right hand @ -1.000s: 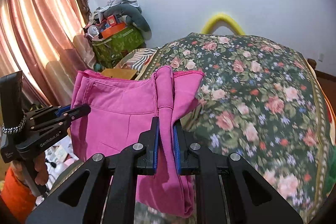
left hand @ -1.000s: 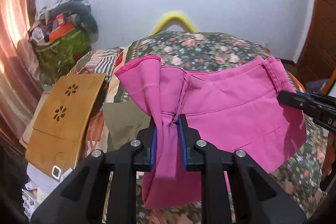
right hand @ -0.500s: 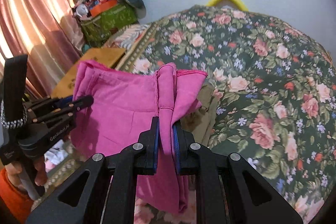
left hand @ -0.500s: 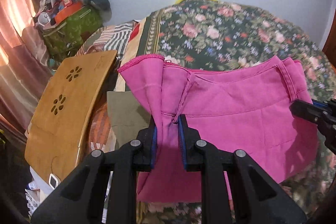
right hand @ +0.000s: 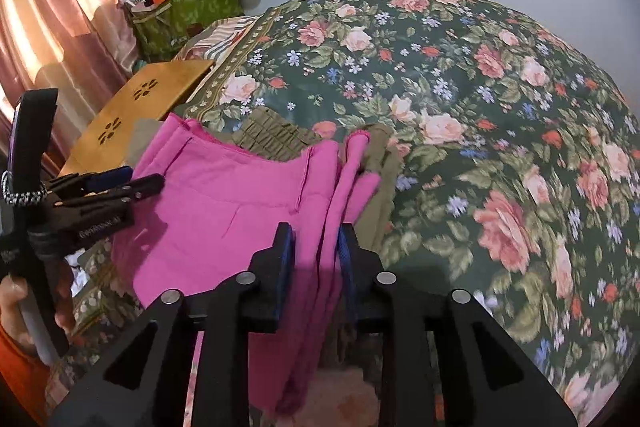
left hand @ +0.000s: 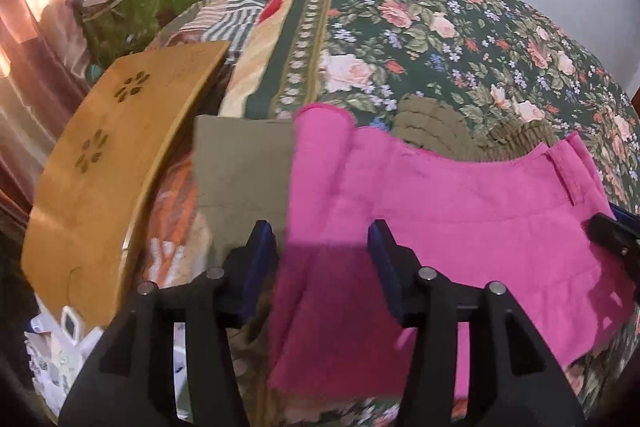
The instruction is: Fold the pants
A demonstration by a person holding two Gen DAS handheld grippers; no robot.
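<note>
Bright pink pants [left hand: 440,227] lie folded on the floral bed, waistband away from me, on top of olive-green pants [left hand: 244,167]. My left gripper [left hand: 322,243] is open, its jaws wide apart around the pants' left edge. My right gripper [right hand: 316,243] is partly open, jaws parted around the bunched right edge of the pink pants [right hand: 224,211], not clamping it. The left gripper also shows at the left of the right wrist view [right hand: 120,183]. The right gripper's tip shows at the right edge of the left wrist view [left hand: 612,231].
A floral bedspread [right hand: 480,107] covers the bed. A wooden lap table [left hand: 112,155] leans at the bed's left side. A green bag piled with clutter [right hand: 184,3] stands against the wall near pink curtains [right hand: 52,7]. The ruched olive waistband [right hand: 272,135] shows beyond the pink pants.
Both grippers lowered the pink pants onto the bed and opened. The left jaws spread wide; the right jaws parted a little. The cloth now rests on the olive pants.
</note>
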